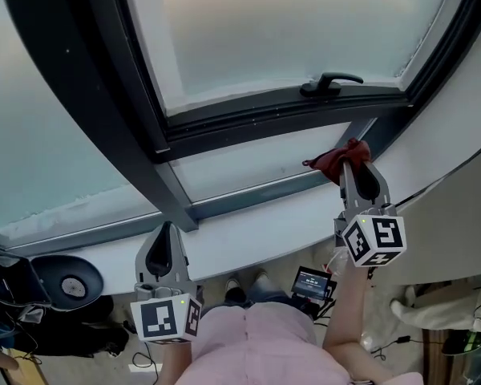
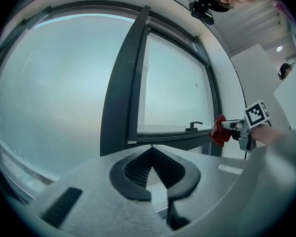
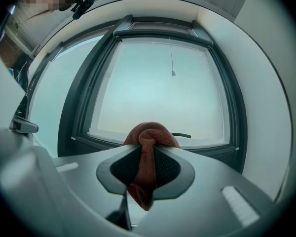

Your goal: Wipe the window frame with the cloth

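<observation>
Pale, hazy glass filled the background, set in a dark window frame (image 1: pixel 264 119) with a black handle (image 1: pixel 330 83) on its lower rail and a white sill (image 1: pixel 248 231) running beneath. The red cloth (image 1: pixel 330 164) was bunched and pinched between the 2 jaws of the right gripper (image 1: pixel 353 162), a wad bulging past the tips and a tail hanging back through them. It was held up at the frame's lower right corner, just beside the bottom rail. Whether it was actually pressing on the metal could not be told from any view. The left gripper (image 1: pixel 167 228) hung low near the sill's left part, below the foot of the vertical post (image 1: pixel 172 191). Its jaws were closed tip to tip with nothing between them.

The step in hand looked like the start of a wiping pass at that corner. The next move would probably call for pushing the wad firmly against the rail, then dragging it along towards the post, lifting over the handle. The grip had to be tight enough that the cloth did not pull free.
</observation>
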A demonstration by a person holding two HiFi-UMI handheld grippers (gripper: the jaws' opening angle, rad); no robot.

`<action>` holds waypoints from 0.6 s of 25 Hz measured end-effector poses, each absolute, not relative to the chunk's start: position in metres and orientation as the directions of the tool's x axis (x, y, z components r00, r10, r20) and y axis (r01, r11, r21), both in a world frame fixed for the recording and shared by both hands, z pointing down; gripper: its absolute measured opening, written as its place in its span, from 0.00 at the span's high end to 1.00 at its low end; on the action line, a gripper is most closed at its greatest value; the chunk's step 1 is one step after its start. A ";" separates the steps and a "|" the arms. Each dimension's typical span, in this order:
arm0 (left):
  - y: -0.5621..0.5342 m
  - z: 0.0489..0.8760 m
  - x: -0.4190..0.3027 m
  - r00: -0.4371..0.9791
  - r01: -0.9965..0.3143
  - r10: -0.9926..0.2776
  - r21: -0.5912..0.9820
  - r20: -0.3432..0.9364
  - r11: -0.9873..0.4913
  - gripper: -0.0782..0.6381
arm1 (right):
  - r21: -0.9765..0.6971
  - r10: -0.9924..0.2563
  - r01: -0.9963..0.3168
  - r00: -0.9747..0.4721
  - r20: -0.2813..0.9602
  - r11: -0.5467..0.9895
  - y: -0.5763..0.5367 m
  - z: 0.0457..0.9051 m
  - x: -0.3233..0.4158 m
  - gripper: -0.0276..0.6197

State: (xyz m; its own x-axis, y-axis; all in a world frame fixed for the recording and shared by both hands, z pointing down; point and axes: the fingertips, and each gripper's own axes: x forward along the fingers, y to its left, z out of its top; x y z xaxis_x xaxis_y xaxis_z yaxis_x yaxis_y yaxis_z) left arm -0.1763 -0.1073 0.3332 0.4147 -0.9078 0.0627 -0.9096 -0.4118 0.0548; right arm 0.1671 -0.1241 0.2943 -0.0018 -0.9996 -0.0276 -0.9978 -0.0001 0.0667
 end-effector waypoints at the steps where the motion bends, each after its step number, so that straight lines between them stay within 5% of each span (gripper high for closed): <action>1: -0.110 0.333 -0.177 0.410 -0.912 -0.910 0.056 0.063 -0.407 0.90 | 0.070 -1.000 -0.997 0.007 -0.030 -0.009 -0.129 0.292 0.172 0.85; 15: -0.155 0.327 -0.091 0.337 -0.940 -0.940 0.081 0.049 -0.332 0.90 | 0.119 -0.995 -0.989 -0.096 -0.021 0.092 -0.225 0.282 0.241 0.85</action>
